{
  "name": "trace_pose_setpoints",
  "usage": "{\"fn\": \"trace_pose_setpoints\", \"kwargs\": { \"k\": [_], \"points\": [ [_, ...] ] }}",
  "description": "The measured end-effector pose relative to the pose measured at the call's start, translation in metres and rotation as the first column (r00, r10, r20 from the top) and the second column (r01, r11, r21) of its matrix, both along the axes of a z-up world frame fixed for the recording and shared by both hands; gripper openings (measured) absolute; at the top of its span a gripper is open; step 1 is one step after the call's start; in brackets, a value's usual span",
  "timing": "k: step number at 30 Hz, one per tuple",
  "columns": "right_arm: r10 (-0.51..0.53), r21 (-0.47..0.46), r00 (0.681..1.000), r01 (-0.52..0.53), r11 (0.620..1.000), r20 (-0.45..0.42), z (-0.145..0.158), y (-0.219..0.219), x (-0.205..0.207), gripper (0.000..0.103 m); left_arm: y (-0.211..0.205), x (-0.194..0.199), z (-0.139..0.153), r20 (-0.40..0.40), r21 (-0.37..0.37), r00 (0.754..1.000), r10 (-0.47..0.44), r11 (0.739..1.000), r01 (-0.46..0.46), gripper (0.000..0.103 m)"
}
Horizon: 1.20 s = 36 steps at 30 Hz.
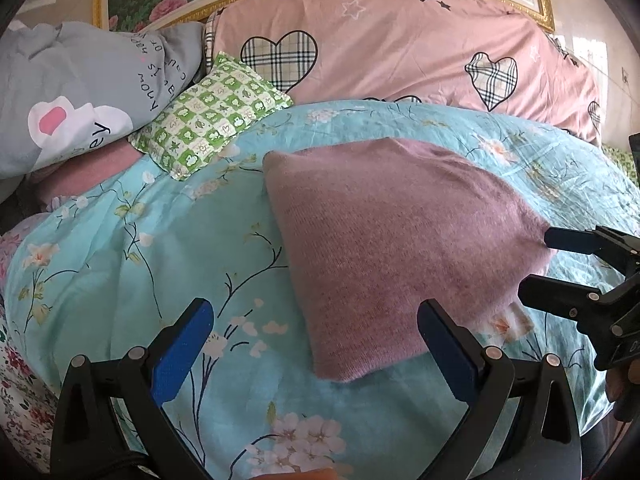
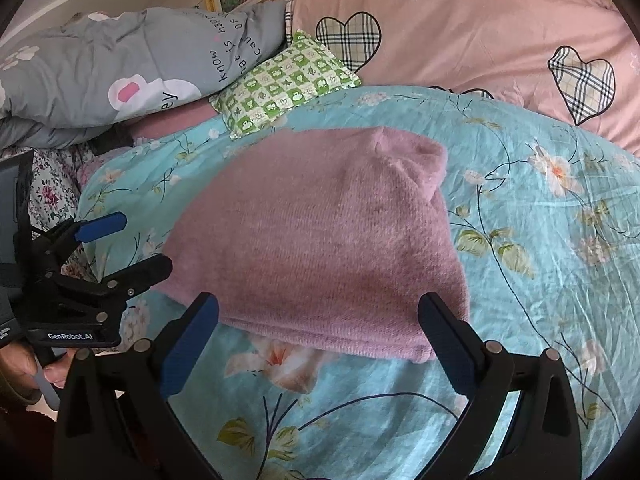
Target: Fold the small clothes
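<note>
A mauve knitted garment (image 1: 400,240) (image 2: 320,240) lies folded into a compact wedge on the teal floral bedspread (image 1: 120,240) (image 2: 540,260). In the left wrist view my left gripper (image 1: 316,344) is open, with the garment's near left corner between its fingers. My right gripper (image 1: 534,265) comes in from the right, open, its fingertips at the garment's right edge. In the right wrist view my right gripper (image 2: 318,340) stands open over the garment's near edge. My left gripper (image 2: 148,242) is open beside the garment's left edge. Neither holds any cloth.
A small green checked pillow (image 1: 208,116) (image 2: 284,84) lies behind the garment. A grey printed quilt (image 1: 80,92) (image 2: 120,76) is piled at the back left, and a pink duvet with plaid hearts (image 1: 400,48) (image 2: 480,40) spans the back. A hand (image 2: 24,364) holds the left gripper.
</note>
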State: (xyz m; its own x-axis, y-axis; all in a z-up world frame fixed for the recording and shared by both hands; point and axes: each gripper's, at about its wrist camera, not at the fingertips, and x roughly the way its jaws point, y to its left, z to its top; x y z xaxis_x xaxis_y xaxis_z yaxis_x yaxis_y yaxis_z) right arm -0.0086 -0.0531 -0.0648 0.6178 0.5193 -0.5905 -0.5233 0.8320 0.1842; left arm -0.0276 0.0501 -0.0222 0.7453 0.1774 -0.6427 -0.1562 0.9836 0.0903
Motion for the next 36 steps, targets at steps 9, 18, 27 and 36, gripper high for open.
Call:
{"fn": "trace_pose_setpoints", "kwargs": {
  "k": [9,18,27,36],
  "points": [
    [0.001,0.005,1.000,-0.001,1.000,-0.006,0.0000,0.0020,0.0008,0.100,-0.0015,0.0012,-0.0026,-0.014,-0.004,1.000,-0.004,1.000,0.004,0.102],
    [0.005,0.006,1.000,-0.005,1.000,-0.013,-0.0010,0.0029,0.0010,0.100,-0.0004,0.0015,-0.0041,-0.024,-0.012,1.000,-0.003,1.000,0.003,0.102],
    [0.005,0.006,1.000,-0.005,1.000,-0.014,-0.0008,0.0036,0.0006,0.100,-0.0022,0.0005,-0.0043,-0.023,-0.013,1.000,0.001,1.000,-0.002,0.102],
    [0.007,0.008,1.000,-0.007,1.000,-0.013,-0.0002,0.0036,0.0003,0.100,-0.0044,-0.0004,-0.0037,-0.022,-0.013,1.000,-0.002,1.000,0.001,0.102]
  ]
}}
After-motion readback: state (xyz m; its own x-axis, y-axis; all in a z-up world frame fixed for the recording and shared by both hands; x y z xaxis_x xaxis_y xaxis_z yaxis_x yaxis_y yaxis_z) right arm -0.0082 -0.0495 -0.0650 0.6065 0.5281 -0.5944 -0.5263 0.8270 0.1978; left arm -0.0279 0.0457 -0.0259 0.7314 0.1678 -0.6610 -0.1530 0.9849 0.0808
